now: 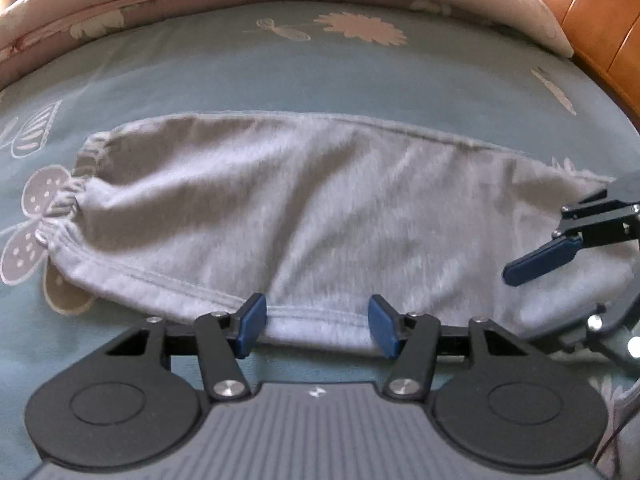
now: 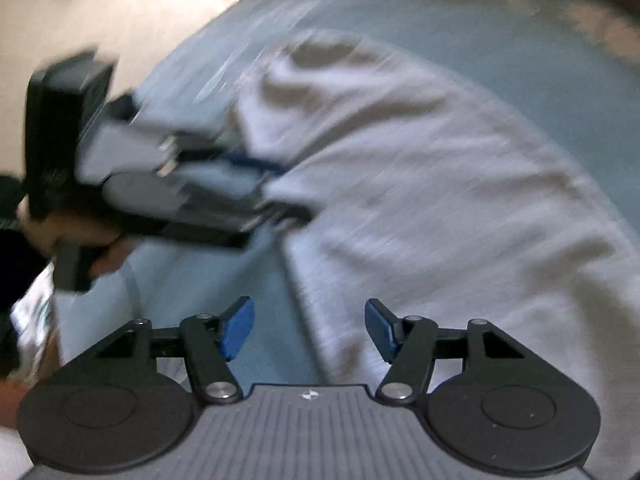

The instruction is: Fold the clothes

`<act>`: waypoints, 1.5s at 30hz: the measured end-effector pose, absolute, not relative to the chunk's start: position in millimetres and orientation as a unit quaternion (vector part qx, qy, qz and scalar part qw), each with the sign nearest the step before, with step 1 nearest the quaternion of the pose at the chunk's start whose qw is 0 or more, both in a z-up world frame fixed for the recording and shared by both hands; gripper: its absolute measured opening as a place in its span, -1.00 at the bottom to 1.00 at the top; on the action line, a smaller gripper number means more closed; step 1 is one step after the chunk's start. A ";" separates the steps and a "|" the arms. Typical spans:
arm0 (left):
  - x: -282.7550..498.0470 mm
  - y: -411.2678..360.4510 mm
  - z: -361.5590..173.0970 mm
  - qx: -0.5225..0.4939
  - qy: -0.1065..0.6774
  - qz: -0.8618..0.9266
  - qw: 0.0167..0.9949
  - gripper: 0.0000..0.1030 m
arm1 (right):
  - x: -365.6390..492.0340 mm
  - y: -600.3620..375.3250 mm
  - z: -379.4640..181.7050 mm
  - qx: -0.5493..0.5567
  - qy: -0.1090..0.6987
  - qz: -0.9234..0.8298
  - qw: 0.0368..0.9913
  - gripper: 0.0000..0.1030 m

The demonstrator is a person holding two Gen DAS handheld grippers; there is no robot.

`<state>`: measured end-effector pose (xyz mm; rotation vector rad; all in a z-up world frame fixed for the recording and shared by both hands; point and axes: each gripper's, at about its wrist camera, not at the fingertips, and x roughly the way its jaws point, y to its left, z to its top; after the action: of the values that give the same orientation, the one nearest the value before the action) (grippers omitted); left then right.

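The grey garment (image 1: 304,216) is lying lengthwise across the bed (image 1: 320,68); the left gripper (image 1: 316,326) is straddling its near hem, fingers released, the right gripper (image 2: 308,330) is hovering spread at one end.

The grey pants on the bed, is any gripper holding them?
No. The left gripper stands open over the near hem of the grey cotton pants, and the right gripper is open over them too. Neither pinches the cloth.

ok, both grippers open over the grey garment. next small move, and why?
Probably close the left gripper on the garment's near hem: the hem already lies between its open pads, unpinched. The right gripper is open too, at the garment's edge, holding nothing, so no fold can start yet.
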<state>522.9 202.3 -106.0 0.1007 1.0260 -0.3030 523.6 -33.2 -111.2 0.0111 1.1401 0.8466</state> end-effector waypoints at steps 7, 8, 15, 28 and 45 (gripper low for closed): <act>576.0 195.7 -109.7 0.039 0.428 -0.144 0.891 0.12 | 515.7 -48.0 -128.4 0.039 0.544 0.329 0.771 0.33; 581.9 196.8 -112.7 0.039 0.428 -0.138 0.892 0.14 | 511.8 -46.4 -128.8 0.037 0.540 0.326 0.775 0.39; 586.5 242.3 -120.4 0.062 0.467 -0.027 0.882 0.31 | 506.3 -41.3 -136.0 0.083 0.535 0.284 0.791 0.54; 542.8 151.6 -93.2 0.040 0.456 -0.187 0.870 0.20 | 517.4 -129.5 -98.6 0.101 0.491 0.180 0.846 0.56; 509.1 98.7 -105.7 0.094 0.501 -0.272 0.816 0.20 | 541.5 -164.3 -132.9 0.100 0.478 0.101 0.867 0.56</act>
<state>509.1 98.7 -105.7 0.1998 1.0691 -0.5789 541.5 -164.3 -132.9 0.2102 1.0008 0.2123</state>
